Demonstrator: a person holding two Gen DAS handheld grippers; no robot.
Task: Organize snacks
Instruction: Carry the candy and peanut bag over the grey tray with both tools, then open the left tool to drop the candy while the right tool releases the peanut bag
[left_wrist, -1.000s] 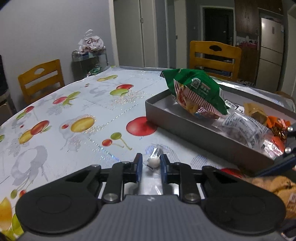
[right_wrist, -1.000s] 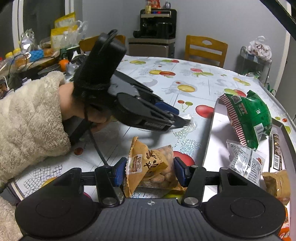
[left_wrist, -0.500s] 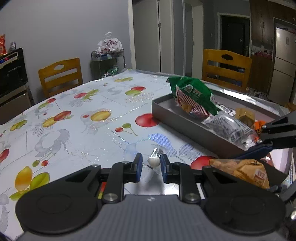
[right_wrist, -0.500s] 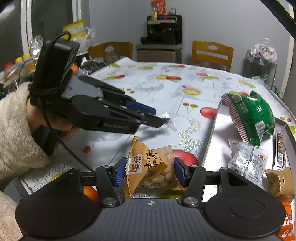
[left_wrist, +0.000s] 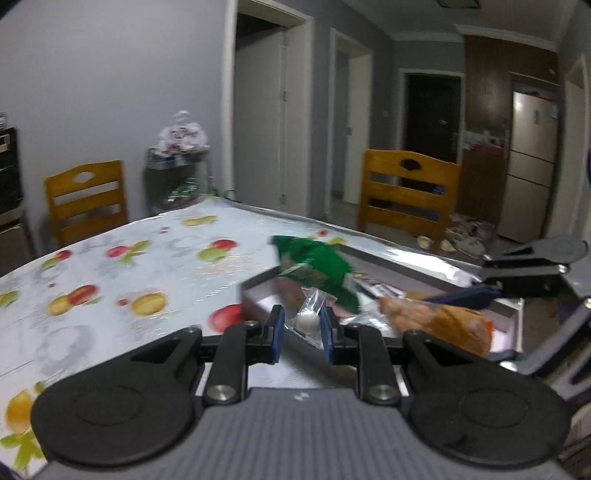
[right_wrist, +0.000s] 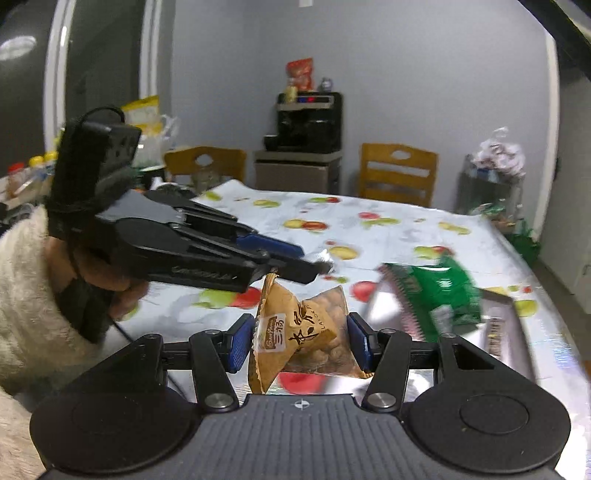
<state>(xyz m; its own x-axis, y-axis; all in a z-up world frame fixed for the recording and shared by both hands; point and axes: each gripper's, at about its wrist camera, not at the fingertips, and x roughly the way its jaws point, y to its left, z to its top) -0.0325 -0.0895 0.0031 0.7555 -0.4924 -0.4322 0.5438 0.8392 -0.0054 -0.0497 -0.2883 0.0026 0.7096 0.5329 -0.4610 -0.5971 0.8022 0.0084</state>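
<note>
Item one: small clear sachet (left_wrist: 309, 320) holding a single white ball, gripped between the blue pads of the left claw (left_wrist: 301, 334), carried in the air near the corner of the grey tray (left_wrist: 255, 295); the claw is clenched on it. Judged very light, the film slippery and crinkly, the ball inside possibly brittle; best held across the ball itself or on the sealed margin, with gentle pressure. Item two: tan peanut packet (right_wrist: 301, 332), printed label on a brown front, nuts visible through a clear panel, grasped across its width by the right claw (right_wrist: 300, 341), which is clenched on it above the table (right_wrist: 388, 229). Judged light, a soft air-filled pillow that yields under squeeze and may slide on its glossy film; the lumpy nut-filled middle gives the firmest hold, the crimped ends the least. Item three: green snack bag (left_wrist: 317, 267), puffed, lying in the grey tray at its near end; judged light, crushable, contents fragile. Further small packets lie in the tray beside it, too blurred to list singly. Setting: table under a glossy fruit-printed cover, wooden chairs (left_wrist: 408, 192) around it. Status, as a judgement: both carried items appear bound for the tray, neither yet set down; release low over a bare patch of tray floor would suit such light, slippery wrappers.
</note>
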